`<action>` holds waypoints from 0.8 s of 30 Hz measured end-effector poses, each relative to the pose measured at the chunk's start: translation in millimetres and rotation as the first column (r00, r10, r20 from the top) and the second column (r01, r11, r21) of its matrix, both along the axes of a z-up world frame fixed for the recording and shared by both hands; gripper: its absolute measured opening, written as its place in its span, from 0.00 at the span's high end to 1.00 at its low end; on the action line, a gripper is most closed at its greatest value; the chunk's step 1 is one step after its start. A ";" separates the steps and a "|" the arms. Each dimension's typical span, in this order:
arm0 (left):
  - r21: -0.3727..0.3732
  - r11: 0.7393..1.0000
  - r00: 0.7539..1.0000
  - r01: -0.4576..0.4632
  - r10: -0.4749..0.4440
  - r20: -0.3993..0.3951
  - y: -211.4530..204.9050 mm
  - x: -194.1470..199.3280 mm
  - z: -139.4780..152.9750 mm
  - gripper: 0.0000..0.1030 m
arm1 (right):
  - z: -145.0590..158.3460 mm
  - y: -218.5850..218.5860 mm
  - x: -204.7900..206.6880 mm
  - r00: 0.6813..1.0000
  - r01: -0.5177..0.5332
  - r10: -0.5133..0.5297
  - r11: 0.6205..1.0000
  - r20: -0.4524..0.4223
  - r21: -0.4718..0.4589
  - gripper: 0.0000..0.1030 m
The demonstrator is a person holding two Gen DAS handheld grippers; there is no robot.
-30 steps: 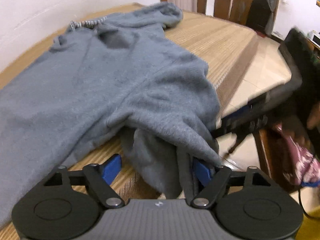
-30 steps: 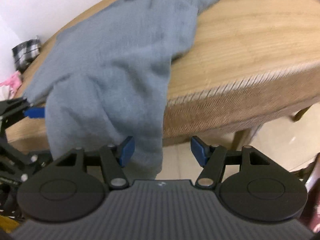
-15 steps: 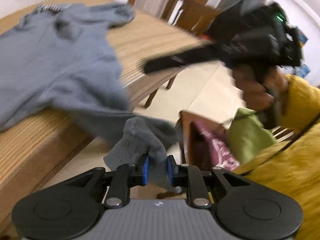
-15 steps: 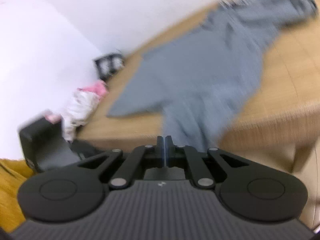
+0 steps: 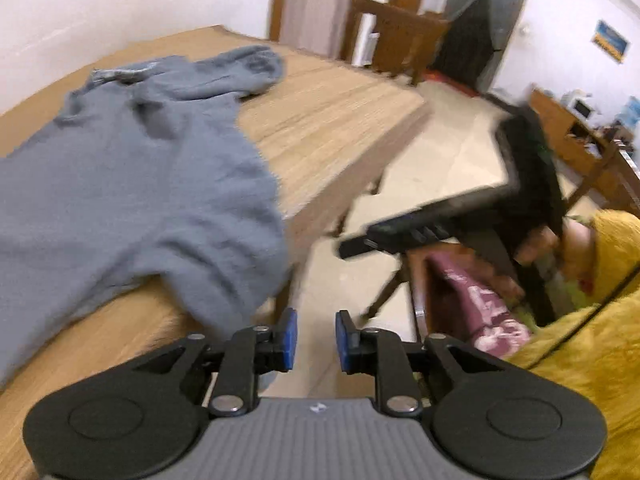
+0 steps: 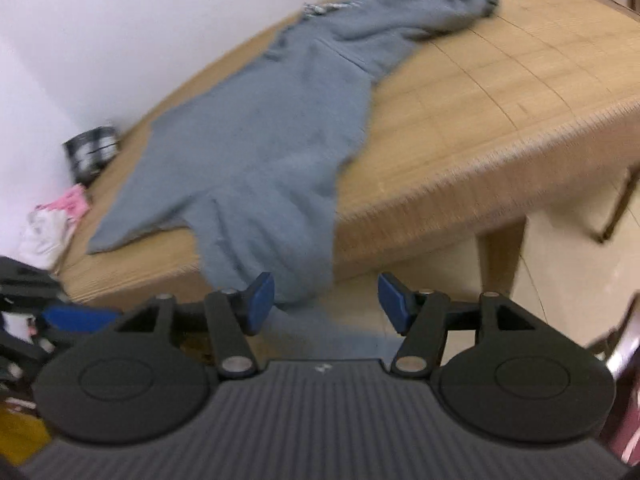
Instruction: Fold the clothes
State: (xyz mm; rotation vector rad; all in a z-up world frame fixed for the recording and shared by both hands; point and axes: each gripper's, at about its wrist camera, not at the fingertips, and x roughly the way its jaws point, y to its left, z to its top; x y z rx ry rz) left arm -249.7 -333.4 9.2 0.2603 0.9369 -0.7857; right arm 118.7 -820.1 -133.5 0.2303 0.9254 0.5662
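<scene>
Left wrist view: both tongs empty at the table edge

Left tongs point(image 5: 313, 338) stand slightly parted, holding nothing. Right tongs point(image 6: 326, 302) gape wide, also empty. A grey sweater point(image 6: 272, 148) lies spread on the table point(image 6: 500, 120), one sleeve drooping over the near edge.

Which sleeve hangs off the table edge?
The sleeve nearest the right gripper droops over the table edge; the other sleeve lies on top.

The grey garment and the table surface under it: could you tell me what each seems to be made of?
Grey garment: soft knit, probably fleece or cotton jersey; matte, fuzzy, draping limply over the edge. Table: apparently covered by a woven bamboo or straw mat; fine parallel ribbing, tan, matte.
</scene>
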 end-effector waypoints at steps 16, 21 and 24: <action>0.243 0.943 0.973 -0.229 0.215 0.083 180.1 121.3 -13.4 0.53 | -85.2 156.2 -60.9 0.985 0.105 -0.052 0.937 0.163 -0.332 0.38; 0.294 0.936 0.980 -0.191 0.168 0.102 208.5 138.2 -19.1 0.52 | -115.4 177.4 -58.4 0.945 0.320 -0.264 0.865 0.193 -0.387 0.39; 0.332 0.930 0.985 -0.158 0.124 0.121 222.7 136.0 -22.5 0.47 | -133.5 190.0 -56.8 0.898 0.440 -0.383 0.797 0.217 -0.415 0.72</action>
